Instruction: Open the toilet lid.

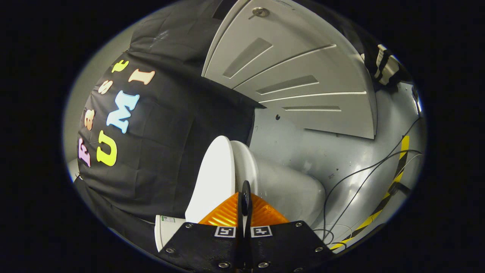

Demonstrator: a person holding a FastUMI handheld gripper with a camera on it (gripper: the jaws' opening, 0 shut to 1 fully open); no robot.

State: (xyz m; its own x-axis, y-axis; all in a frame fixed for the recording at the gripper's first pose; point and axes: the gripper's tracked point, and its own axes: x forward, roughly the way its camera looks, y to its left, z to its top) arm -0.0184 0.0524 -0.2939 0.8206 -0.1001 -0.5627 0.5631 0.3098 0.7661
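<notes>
Toilet lid (210,178) seemingly raised, edge between closed fingers (246,197).

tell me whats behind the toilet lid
The view is rolled sideways. The raised toilet lid stands against the black cloth wall, with part of the tank showing behind its base. The gripper is shut; nothing clearly between its fingers.
</notes>
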